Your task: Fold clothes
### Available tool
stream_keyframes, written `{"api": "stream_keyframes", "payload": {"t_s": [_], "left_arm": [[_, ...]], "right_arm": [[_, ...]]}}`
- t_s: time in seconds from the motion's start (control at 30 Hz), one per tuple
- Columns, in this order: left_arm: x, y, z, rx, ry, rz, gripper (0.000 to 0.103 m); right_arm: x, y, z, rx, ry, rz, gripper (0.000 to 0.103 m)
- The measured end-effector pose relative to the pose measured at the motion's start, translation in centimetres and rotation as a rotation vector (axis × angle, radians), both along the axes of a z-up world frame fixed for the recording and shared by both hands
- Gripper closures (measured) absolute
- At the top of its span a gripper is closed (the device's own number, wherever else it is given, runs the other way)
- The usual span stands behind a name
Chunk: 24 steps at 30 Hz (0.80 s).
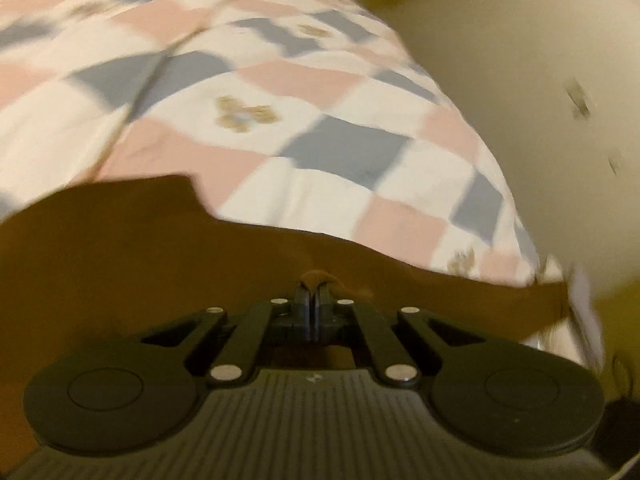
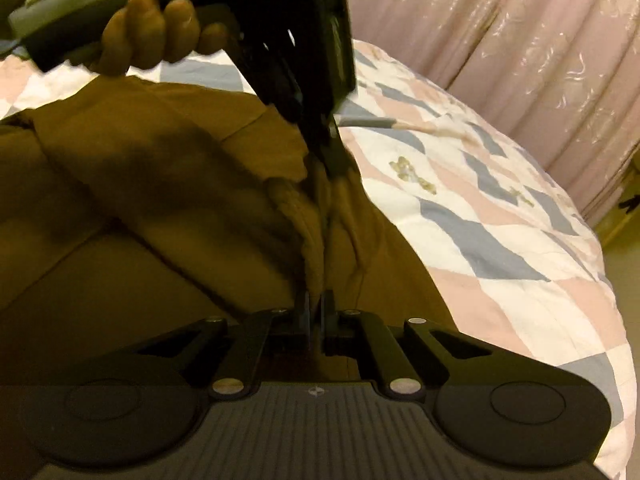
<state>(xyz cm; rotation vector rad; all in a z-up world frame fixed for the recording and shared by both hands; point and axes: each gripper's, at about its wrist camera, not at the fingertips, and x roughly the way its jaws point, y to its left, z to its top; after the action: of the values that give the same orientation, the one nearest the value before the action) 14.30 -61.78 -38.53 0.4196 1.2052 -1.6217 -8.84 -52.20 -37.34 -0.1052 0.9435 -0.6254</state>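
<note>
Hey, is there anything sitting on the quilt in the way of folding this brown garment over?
Nothing visible. Both grippers are already clamped on the brown garment: the left gripper and the right gripper each pinch a bunched fold. The checked quilt beyond the cloth looks bare, though the pictures are blurred.

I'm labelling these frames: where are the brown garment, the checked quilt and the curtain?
brown garment [image 2: 132,184]: right wrist view, creased middle.
checked quilt [image 1: 340,148]: left wrist view, grey square.
curtain [image 2: 520,48]: right wrist view, pink fold.
</note>
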Motion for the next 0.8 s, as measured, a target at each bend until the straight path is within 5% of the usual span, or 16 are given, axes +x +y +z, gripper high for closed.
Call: {"api": "stream_keyframes", "payload": {"t_s": [0.07, 0.13, 0.23, 0.3, 0.4, 0.5, 0.57, 0.7, 0.8], "left_arm": [[-0.4, -0.1, -3.0, 0.121, -0.086, 0.014, 0.101], [-0.5, 0.5, -4.5, 0.163, -0.109, 0.02, 0.098], [0.1, 1.7, -2.6, 0.1, -0.1, 0.092, 0.084], [0.0, 2.8, -0.2, 0.0, -0.138, 0.138, 0.084], [-2.5, 3.8, 1.9, -0.115, -0.195, 0.058, 0.084], [-6.5, 4.3, 2.3, -0.201, -0.281, -0.098, 0.083], [-8.9, 3.4, 0.2, -0.184, -0.332, -0.161, 0.083], [-10.3, 2.0, -4.2, -0.097, -0.387, -0.138, 0.081], [-10.7, 4.3, -1.5, -0.161, -0.391, -0.089, 0.081]], "right_arm": [[0.3, 0.0, -1.1, 0.011, 0.044, 0.038, 0.101], [0.7, 0.0, -2.3, 0.023, 0.09, 0.077, 0.101], [0.4, -0.1, -2.4, 0.024, 0.098, 0.059, 0.094], [0.0, -0.4, -2.2, 0.032, 0.078, 0.023, 0.071], [-1.1, -0.6, -0.9, 0.057, -0.004, -0.028, 0.065], [-3.4, -1.1, 1.0, 0.142, -0.112, -0.158, 0.062], [-5.9, -1.6, 1.8, 0.236, -0.185, -0.28, 0.062], [-14.0, -2.7, 2.1, 0.427, -0.322, -0.599, 0.062], [-22.4, -3.6, 2.4, 0.518, -0.465, -0.878, 0.057]]}}
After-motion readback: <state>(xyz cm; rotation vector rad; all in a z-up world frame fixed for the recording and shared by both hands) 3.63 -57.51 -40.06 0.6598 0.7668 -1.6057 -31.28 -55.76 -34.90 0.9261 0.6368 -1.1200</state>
